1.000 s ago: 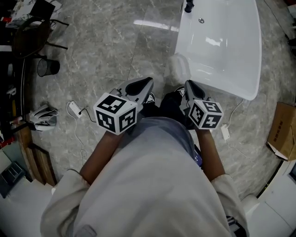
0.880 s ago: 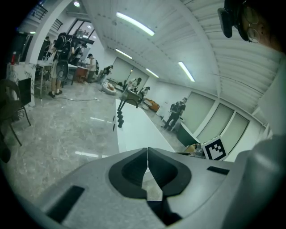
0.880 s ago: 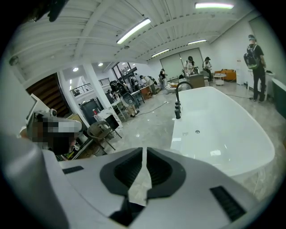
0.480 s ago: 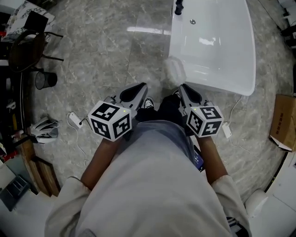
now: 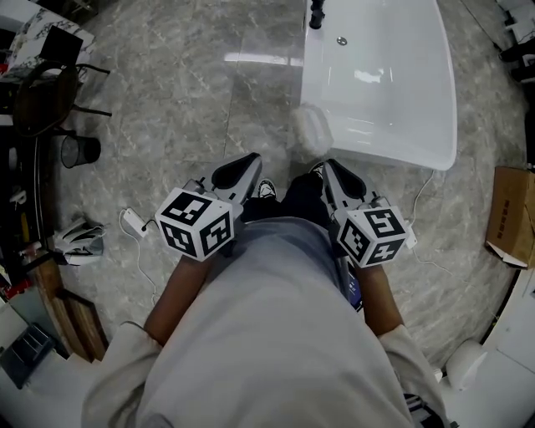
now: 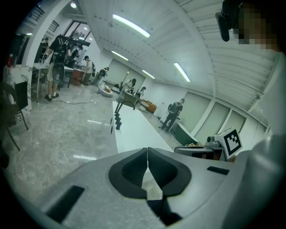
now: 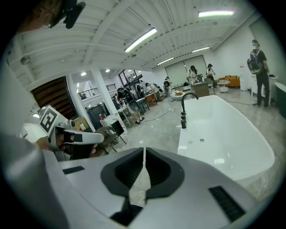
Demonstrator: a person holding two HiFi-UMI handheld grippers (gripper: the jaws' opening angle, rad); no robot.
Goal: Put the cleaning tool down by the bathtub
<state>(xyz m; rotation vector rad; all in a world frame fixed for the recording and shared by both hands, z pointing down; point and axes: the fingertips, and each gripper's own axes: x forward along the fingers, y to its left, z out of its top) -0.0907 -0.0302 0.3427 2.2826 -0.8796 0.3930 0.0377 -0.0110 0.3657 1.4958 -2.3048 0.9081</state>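
Note:
The cleaning tool point(image 5: 311, 129), a white fluffy pad, lies on the marble floor against the near left side of the white bathtub point(image 5: 443, 125). No gripper touches it. My right gripper point(image 5: 328, 165) hovers just short of the tool, in front of my body. Its jaws have just been closing, and they now meet at the tips with nothing between them point(image 7: 144, 150). My left gripper point(image 5: 249, 159) hangs to the left of it, shut and empty point(image 6: 147, 150). Both gripper views look along the bathtub point(image 7: 223, 134) from above the floor.
A black tap point(image 5: 316, 15) stands at the tub's far end. A black wire bin point(image 5: 79, 150), a chair point(image 5: 42, 92) and a white plug with its cable point(image 5: 134, 221) are at the left. A cardboard box point(image 5: 510, 213) sits at the right. Several people stand far off.
The right gripper has lifted a little toward the head camera and away from the floor. The cleaning tool stays on the floor by the tub. The left gripper has hardly moved.

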